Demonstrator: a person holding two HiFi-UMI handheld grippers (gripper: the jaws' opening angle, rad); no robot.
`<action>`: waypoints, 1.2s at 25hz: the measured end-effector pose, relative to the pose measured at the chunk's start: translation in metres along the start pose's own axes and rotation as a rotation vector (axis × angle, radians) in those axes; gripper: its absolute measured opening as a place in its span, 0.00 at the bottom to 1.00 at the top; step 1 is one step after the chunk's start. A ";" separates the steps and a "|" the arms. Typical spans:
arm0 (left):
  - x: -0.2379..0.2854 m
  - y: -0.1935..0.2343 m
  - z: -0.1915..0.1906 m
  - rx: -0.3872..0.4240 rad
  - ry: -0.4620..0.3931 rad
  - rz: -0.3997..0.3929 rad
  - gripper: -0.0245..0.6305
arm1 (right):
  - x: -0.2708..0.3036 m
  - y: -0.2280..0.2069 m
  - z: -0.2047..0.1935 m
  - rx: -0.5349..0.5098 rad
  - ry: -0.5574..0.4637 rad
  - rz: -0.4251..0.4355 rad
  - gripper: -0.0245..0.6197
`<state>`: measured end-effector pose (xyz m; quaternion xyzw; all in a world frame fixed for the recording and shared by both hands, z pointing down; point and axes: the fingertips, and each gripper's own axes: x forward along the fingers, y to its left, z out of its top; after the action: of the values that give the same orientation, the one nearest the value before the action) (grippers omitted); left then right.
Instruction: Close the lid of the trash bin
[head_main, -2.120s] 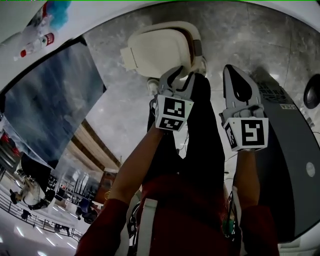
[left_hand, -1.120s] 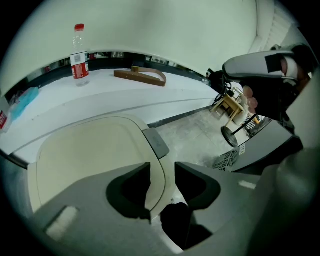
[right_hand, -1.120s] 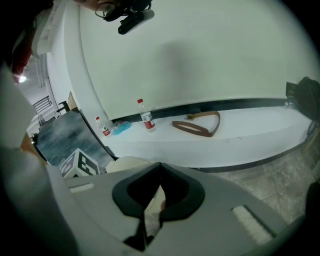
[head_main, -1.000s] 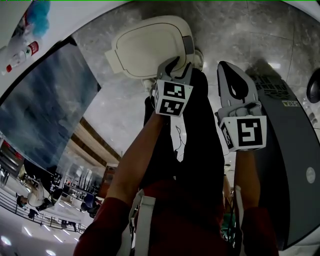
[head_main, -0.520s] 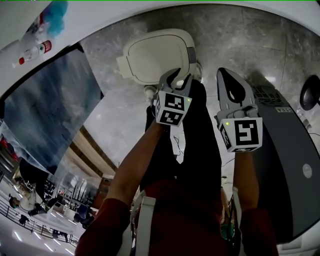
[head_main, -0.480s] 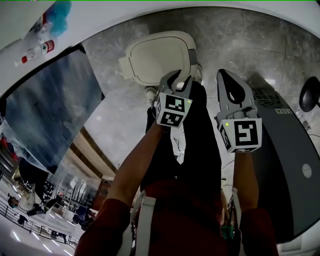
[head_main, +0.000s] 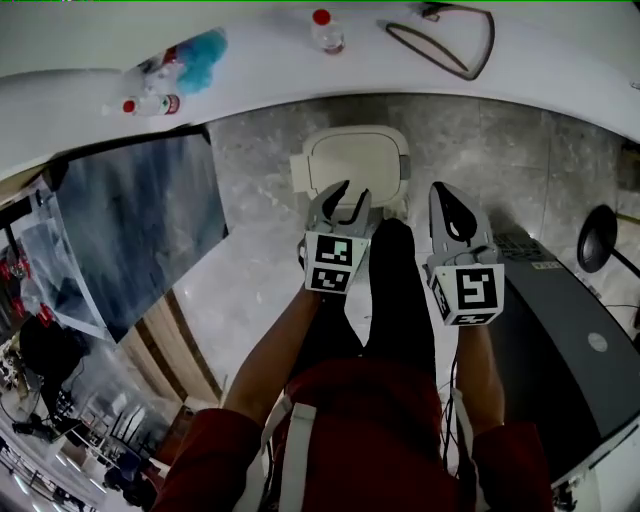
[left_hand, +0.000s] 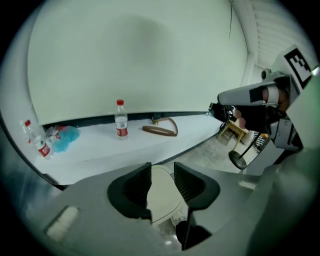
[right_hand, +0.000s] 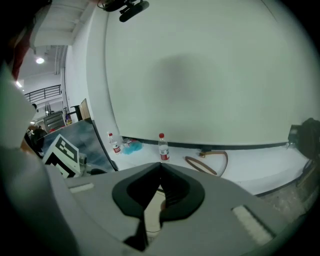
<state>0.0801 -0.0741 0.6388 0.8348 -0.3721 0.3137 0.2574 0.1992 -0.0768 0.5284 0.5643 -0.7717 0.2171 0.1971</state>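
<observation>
Grey marble floor (head_main: 262, 200), white ledge (head_main: 300, 62) — left gripper (head_main: 353, 195) empty, jaws apart yet closing — right gripper (head_main: 446, 203) pinched together.

The trash bin (head_main: 358, 150) is cream-white with rounded corners — seen from above, it stands upright on the grey stone floor (head_main: 262, 215). Its lid (head_main: 345, 175) lies flat over the top — closed.

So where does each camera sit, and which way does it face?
Head view: on the person's head, looking steeply down at the trash bin; shows both forearms, left gripper, right gripper.
Left gripper view: on that gripper, facing the counter past open, empty jaws that have just been closing; right gripper at right.
Right gripper view: on that gripper, facing the counter past shut jaws.
Both gripper views share the bottle.
</observation>
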 end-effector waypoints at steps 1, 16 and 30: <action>-0.014 0.006 0.008 -0.001 -0.020 0.013 0.26 | -0.005 0.006 0.009 -0.005 -0.010 -0.003 0.04; -0.251 0.071 0.131 0.050 -0.461 0.199 0.25 | -0.087 0.110 0.170 -0.121 -0.298 -0.021 0.04; -0.465 0.106 0.215 0.173 -0.826 0.378 0.22 | -0.193 0.202 0.307 -0.232 -0.667 -0.056 0.04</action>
<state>-0.1765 -0.0654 0.1829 0.8256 -0.5619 0.0261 -0.0446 0.0430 -0.0418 0.1456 0.5990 -0.7973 -0.0736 0.0028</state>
